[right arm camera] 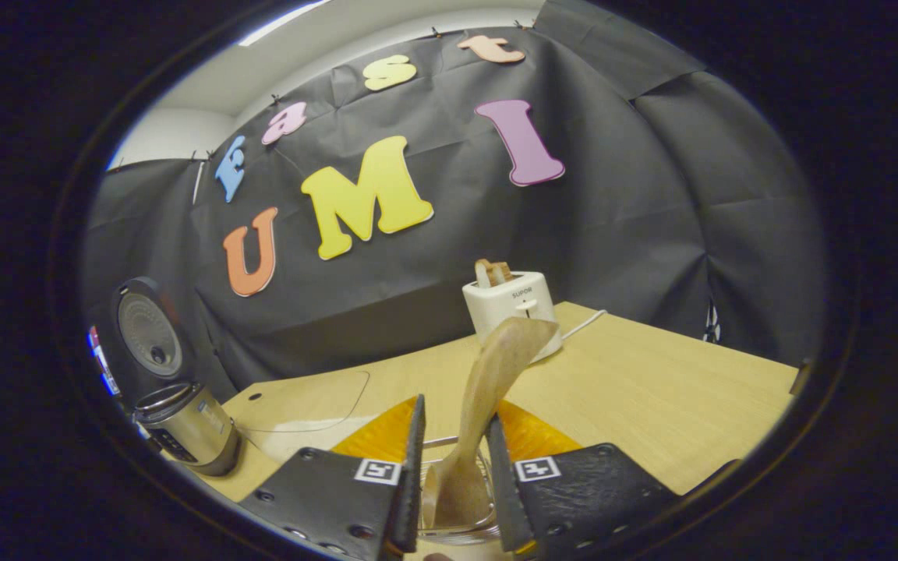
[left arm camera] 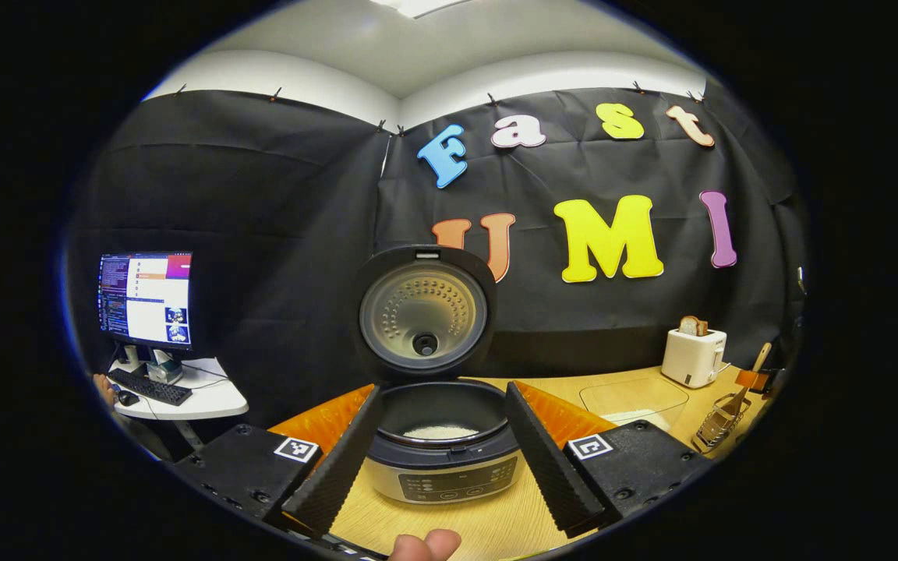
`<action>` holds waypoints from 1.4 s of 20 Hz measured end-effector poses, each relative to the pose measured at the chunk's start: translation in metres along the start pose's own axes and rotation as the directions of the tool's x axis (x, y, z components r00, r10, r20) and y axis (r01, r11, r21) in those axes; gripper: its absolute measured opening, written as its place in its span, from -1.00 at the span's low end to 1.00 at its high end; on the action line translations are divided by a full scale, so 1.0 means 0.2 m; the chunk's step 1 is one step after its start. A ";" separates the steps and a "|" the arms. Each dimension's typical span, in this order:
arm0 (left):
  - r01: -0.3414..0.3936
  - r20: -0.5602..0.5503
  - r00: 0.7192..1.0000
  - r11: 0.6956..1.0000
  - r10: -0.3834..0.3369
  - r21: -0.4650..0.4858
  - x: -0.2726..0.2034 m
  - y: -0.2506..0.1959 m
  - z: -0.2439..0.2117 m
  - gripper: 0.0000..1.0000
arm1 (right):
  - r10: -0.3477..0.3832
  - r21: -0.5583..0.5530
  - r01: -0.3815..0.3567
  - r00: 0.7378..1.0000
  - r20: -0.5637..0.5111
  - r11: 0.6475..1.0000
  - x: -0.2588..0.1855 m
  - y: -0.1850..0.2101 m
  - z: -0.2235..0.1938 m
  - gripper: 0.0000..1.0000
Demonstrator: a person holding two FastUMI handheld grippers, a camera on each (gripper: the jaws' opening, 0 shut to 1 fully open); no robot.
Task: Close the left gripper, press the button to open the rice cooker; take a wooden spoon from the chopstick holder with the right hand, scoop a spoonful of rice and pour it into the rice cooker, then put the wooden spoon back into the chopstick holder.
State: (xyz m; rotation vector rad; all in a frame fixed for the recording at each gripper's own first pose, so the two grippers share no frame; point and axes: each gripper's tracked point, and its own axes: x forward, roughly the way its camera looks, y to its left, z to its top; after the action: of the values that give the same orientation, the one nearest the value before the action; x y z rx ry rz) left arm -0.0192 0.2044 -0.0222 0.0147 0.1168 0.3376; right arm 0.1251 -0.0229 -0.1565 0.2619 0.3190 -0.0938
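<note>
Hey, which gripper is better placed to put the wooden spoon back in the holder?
Right. The right gripper straddles the wooden spoon, directly above the wire chopstick holder. The left gripper sits open, facing the open rice cooker, away from the holder.

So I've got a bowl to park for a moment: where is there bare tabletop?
Bare table lies right of the toaster, out to the edge. The strip between the open rice cooker and toaster holds a clear rice container. It is crowded at the chopstick holder, where the right gripper flanks the wooden spoon.
</note>
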 end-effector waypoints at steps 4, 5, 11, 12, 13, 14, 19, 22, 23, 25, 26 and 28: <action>-0.005 -0.001 1.000 1.000 0.005 0.001 0.00 -0.01 0.00 0.99 | 0.008 -0.033 -0.008 1.000 -0.009 0.999 -0.02 -0.01 -0.01 0.42; -0.002 0.003 1.000 1.000 0.002 0.004 0.00 -0.02 0.00 0.99 | 0.000 -0.056 0.000 1.000 -0.006 0.998 -0.03 -0.02 0.00 0.57; 0.004 0.011 1.000 1.000 -0.004 0.014 0.00 -0.09 0.02 0.99 | 0.004 -0.169 -0.005 1.000 -0.009 0.986 -0.12 -0.07 0.00 0.83; -0.002 0.009 1.000 1.000 0.002 0.014 0.00 -0.10 0.02 0.99 | 0.008 -0.177 -0.009 1.000 -0.005 0.984 -0.15 -0.08 0.00 0.83; -0.004 0.008 1.000 1.000 0.004 0.018 -0.01 -0.12 0.02 0.99 | 0.011 -0.186 -0.011 1.000 -0.003 0.982 -0.17 -0.08 0.01 0.92; -0.002 0.019 1.000 1.000 0.002 0.023 -0.02 -0.16 0.04 0.99 | 0.014 -0.195 -0.014 1.000 -0.001 0.981 -0.20 -0.10 0.00 0.82; 0.007 0.101 0.995 1.000 -0.009 0.016 -0.03 -0.33 0.18 0.99 | 0.067 -0.239 -0.064 0.998 0.004 0.969 -0.33 -0.11 0.03 0.83; 0.026 0.101 0.995 1.000 -0.026 0.006 0.03 -0.36 0.26 0.99 | 0.108 -0.260 -0.094 0.993 0.038 0.961 -0.45 -0.14 0.11 0.91; 0.027 0.084 0.996 1.000 -0.028 0.014 0.06 -0.35 0.28 0.99 | 0.125 -0.264 -0.108 0.991 0.048 0.959 -0.47 -0.14 0.15 0.83; -0.003 0.062 0.998 0.999 0.000 0.049 0.12 -0.28 0.33 0.99 | 0.159 -0.283 -0.133 0.985 0.068 0.950 -0.52 -0.12 0.20 0.91; -0.023 0.061 0.998 0.998 0.019 0.065 0.15 -0.24 0.37 0.99 | 0.170 -0.298 -0.140 0.982 0.076 0.944 -0.52 -0.10 0.22 0.82; -0.043 0.069 0.997 0.997 0.038 0.071 0.22 -0.19 0.47 0.99 | 0.199 -0.343 -0.159 0.976 0.085 0.926 -0.52 -0.05 0.24 0.90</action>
State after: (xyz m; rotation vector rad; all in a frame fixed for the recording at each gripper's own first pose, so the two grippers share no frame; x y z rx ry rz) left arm 0.0465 0.1831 0.0655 0.1000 0.0621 0.3727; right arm 0.0389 -0.0404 -0.0809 -0.0539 0.1867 0.1258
